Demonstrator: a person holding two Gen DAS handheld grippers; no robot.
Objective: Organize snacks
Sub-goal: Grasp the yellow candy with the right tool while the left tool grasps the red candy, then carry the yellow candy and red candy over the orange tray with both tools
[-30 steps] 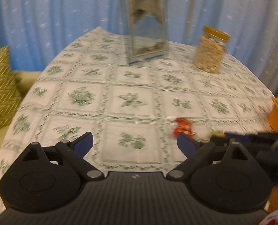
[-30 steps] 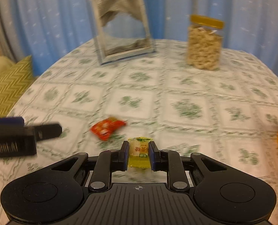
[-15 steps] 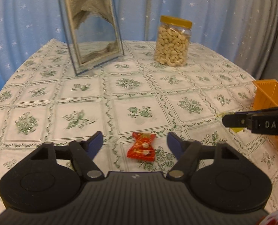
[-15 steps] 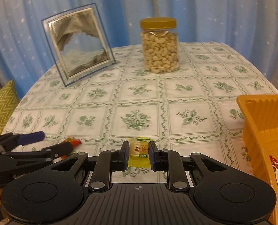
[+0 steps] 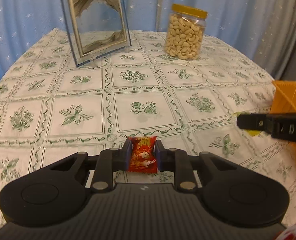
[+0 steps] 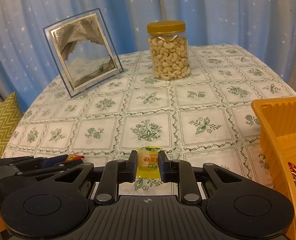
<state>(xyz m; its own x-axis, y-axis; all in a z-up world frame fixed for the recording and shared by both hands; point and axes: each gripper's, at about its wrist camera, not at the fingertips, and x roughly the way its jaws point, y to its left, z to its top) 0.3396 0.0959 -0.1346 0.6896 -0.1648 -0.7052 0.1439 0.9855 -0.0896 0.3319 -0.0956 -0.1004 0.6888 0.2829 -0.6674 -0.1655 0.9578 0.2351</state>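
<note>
My left gripper (image 5: 142, 156) is shut on a red candy packet (image 5: 143, 155) just above the tablecloth. My right gripper (image 6: 148, 163) is shut on a yellow candy packet (image 6: 148, 163). In the right wrist view the left gripper (image 6: 62, 161) shows at the lower left with the red packet's end (image 6: 75, 157) between its fingers. In the left wrist view the right gripper's finger (image 5: 272, 124) reaches in from the right with a bit of yellow packet (image 5: 253, 133) under it. An orange bin (image 6: 282, 132) stands at the right and holds some wrapped snacks (image 6: 294, 168).
A jar of cashews (image 6: 168, 50) with a gold lid and a sand-picture frame (image 6: 82, 55) stand at the back of the round table with its green-patterned cloth (image 6: 148, 100). A yellow-green zigzag cushion (image 6: 0, 126) lies off the table's left edge. The orange bin also shows in the left wrist view (image 5: 288, 98).
My left gripper has moved onto the red candy packet and closed on it. My right gripper, still holding the yellow packet, has moved right, closer to the orange bin.
</note>
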